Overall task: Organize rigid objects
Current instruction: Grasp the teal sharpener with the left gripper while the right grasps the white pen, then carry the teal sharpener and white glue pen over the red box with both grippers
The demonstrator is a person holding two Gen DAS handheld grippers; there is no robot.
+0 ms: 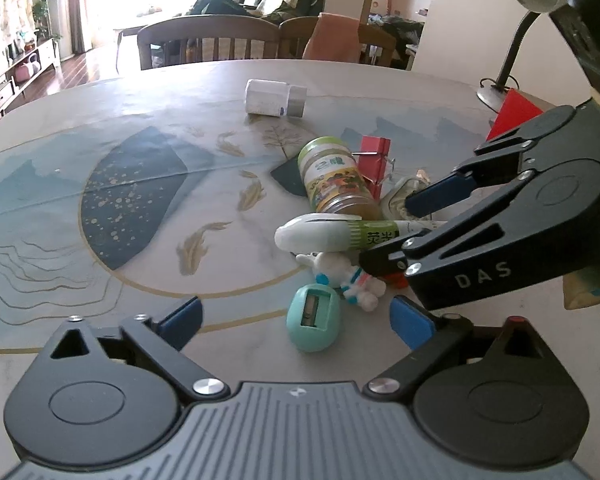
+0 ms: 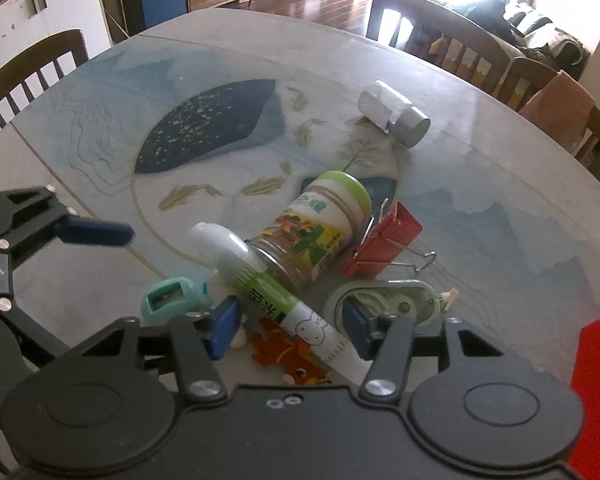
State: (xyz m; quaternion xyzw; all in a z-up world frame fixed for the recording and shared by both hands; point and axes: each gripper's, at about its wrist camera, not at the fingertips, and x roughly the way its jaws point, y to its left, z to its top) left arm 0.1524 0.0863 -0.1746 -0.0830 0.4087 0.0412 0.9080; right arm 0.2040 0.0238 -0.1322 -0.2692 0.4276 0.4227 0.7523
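The right claw hangs half-closed over the near end of the white-and-green glue stick, a blue pad on each side of it, neither yet pressing as far as I can tell. The stick lies on the table, leaning across the green-capped jar, with an orange toy beneath its near end and the tape dispenser just beside. The left claw stands wide and holds nothing, poised above the teal sharpener. To do this well, I'd square the pads on the stick's barrel, close firmly, then lift straight up so the jar doesn't roll.
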